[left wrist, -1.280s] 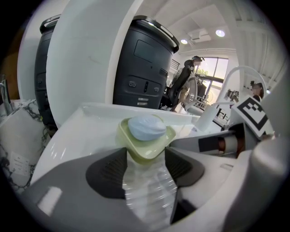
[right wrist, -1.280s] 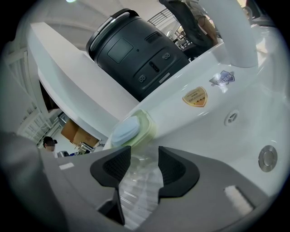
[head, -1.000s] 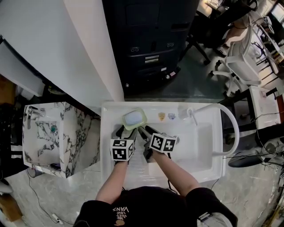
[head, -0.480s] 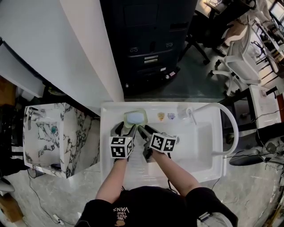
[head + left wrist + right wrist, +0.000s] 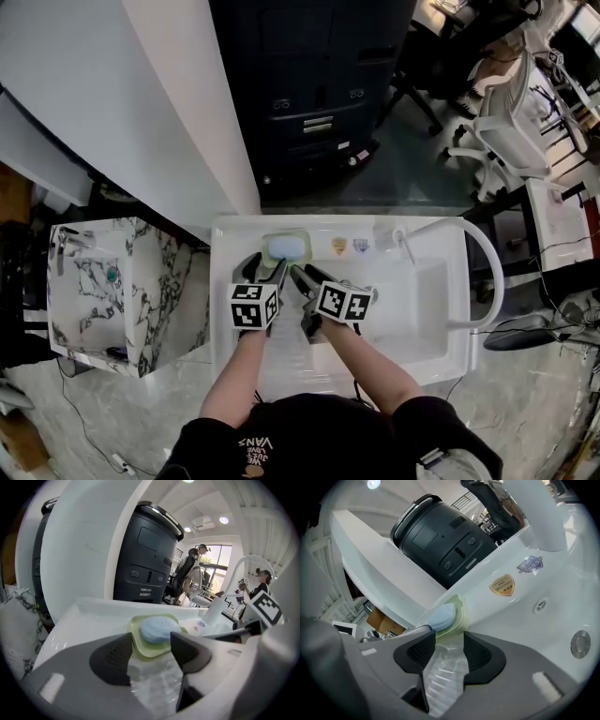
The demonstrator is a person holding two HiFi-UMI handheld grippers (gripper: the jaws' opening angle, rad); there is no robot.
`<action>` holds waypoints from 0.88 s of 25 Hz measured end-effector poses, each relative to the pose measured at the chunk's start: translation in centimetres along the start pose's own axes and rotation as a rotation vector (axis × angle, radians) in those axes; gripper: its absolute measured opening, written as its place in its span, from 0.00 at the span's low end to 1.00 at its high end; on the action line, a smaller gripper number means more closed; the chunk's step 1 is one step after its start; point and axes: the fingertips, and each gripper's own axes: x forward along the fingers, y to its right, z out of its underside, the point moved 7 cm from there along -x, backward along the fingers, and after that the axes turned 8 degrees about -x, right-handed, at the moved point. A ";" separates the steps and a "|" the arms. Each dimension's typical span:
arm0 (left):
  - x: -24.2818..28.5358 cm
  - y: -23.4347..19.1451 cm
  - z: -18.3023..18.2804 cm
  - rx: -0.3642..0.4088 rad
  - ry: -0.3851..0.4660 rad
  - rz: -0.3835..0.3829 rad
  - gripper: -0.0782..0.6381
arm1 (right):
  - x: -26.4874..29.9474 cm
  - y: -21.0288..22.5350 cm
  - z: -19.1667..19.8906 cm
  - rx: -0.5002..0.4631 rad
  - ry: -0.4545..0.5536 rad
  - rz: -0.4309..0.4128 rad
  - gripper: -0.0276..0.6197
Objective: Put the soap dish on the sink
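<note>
The soap dish (image 5: pixel 271 246) sits on the sink's (image 5: pixel 441 361) back ledge with 1 blue soap bar (image 5: pixel 287 247) in it. The left gripper (image 5: pixel 265 270) has its 2 fingers spread, tips beside the dish's near edge. The right gripper (image 5: pixel 307 277) is also spread, pinching nothing.

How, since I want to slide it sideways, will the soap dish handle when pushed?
The dish looks like thin rigid plastic, so probably light and easy to slide on the glossy sink ledge. The soap sits loose, domed above the rim, so a quick shove may dislodge it.
</note>
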 end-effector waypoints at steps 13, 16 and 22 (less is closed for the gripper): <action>0.7 -0.2 -0.8 -0.001 0.005 0.026 0.51 | 0.0 -0.2 0.1 0.013 -0.004 -0.011 0.33; 0.4 -0.1 -1.0 0.005 0.010 0.025 0.51 | -0.2 0.3 0.0 0.001 -0.004 0.013 0.33; -0.5 -0.1 -1.2 0.011 0.023 0.019 0.51 | -1.1 0.5 0.0 -0.003 0.005 0.018 0.33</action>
